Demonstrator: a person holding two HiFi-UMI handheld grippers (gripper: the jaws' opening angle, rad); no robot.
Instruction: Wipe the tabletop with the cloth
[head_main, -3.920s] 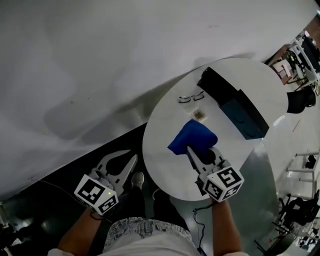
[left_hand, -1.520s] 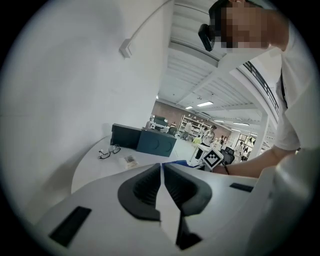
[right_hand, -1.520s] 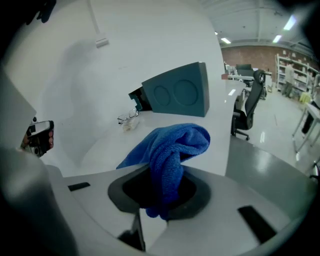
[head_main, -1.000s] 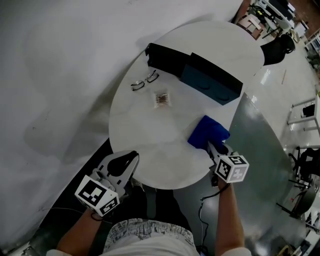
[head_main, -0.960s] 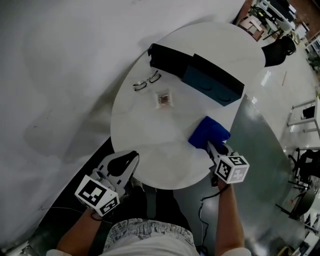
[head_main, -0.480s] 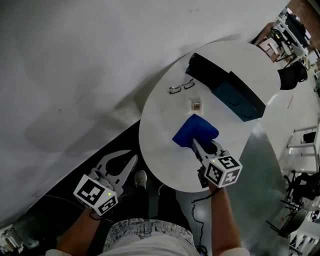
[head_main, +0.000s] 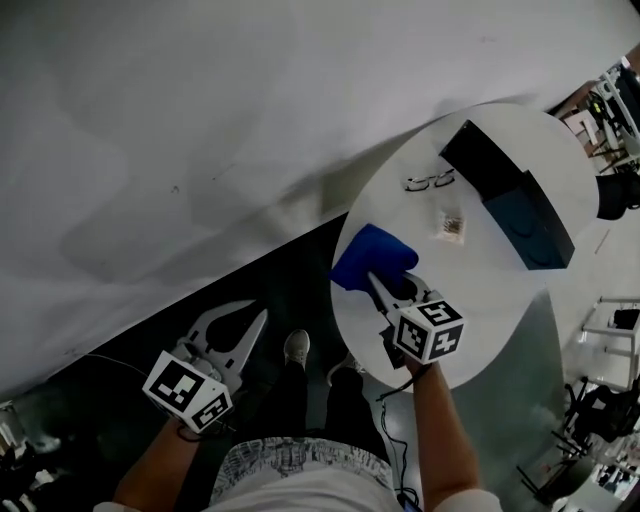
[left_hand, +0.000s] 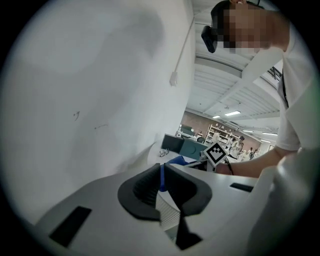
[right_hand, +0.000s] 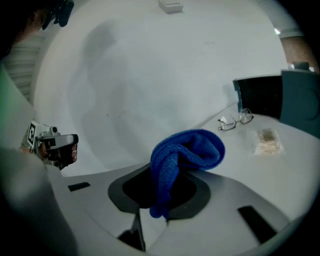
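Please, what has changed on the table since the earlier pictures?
The right gripper, still shut on the blue cloth, swept it across the table: from the right edge a second ago, through the middle, to the left edge now. The left gripper stayed shut and idle; glasses, packet and dark box did not move.

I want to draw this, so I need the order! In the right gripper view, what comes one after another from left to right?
left gripper → blue cloth → glasses → small packet. The dark box is left out: it stretches behind both the glasses and the packet.
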